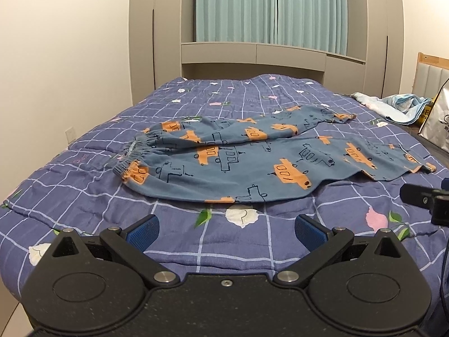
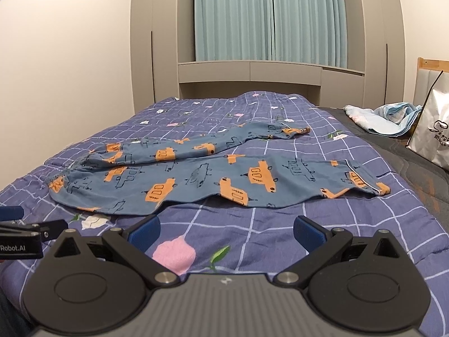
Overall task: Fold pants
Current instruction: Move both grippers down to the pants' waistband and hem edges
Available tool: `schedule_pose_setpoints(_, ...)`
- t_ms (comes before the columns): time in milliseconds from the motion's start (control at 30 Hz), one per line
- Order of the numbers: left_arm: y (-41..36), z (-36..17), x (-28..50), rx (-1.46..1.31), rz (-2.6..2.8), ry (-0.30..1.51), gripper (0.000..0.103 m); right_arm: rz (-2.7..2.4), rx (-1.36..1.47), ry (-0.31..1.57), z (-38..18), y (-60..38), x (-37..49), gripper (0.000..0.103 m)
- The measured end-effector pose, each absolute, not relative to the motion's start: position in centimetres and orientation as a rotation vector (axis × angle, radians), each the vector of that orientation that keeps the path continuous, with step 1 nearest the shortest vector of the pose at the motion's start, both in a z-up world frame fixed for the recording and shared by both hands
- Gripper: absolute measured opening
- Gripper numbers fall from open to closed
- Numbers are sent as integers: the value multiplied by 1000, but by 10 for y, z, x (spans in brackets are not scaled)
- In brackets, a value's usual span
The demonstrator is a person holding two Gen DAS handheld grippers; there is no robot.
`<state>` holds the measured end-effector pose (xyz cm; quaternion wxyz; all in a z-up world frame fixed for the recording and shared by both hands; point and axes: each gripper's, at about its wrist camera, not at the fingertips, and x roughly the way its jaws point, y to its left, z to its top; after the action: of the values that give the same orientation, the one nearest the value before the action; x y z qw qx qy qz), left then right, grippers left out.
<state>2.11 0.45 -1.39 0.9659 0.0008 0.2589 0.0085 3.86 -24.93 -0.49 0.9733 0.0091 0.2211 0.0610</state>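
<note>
Blue pants (image 1: 252, 165) with orange cars lie spread on the bed, waistband at the left, two legs running to the right. They also show in the right wrist view (image 2: 213, 174), the far leg angled away from the near one. My left gripper (image 1: 226, 231) is open and empty, above the quilt just short of the pants' near edge. My right gripper (image 2: 226, 231) is open and empty, above the quilt in front of the near leg. Part of the right gripper (image 1: 426, 199) shows at the left view's right edge.
A purple checked quilt (image 1: 84, 196) covers the bed. A light blue bundle of cloth (image 2: 390, 118) and a white bag (image 2: 432, 137) sit at the far right. A white wall runs along the left side; cabinets and teal curtains stand beyond.
</note>
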Motion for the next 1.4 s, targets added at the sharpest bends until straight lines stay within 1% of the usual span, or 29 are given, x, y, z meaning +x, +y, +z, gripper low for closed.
schedule_pose_setpoints(333,19,0,58,10,70,539,103,263,-7,484,25,-258,89,103)
schedule_pose_setpoints(533,40,20,90,6,112,530,102,396,-21,571,41,-259,140,103)
schedule_pose_setpoints(667,59,34,117,-8,146,530,103,475,-90,611,49,-249,169,103)
schedule_pose_setpoints(900,90,50,165,-6,188,527,103,536,-190,604,68,-224,214,103)
schedule_pose_setpoints(1067,118,50,204,-75,199,570,103,644,-186,616,70,-210,258,103)
schedule_pose_setpoints(1233,136,46,244,-28,203,596,103,669,-318,615,67,-187,301,103)
schedule_pose_setpoints(1400,149,39,280,14,207,610,103,677,-382,664,58,-163,351,103)
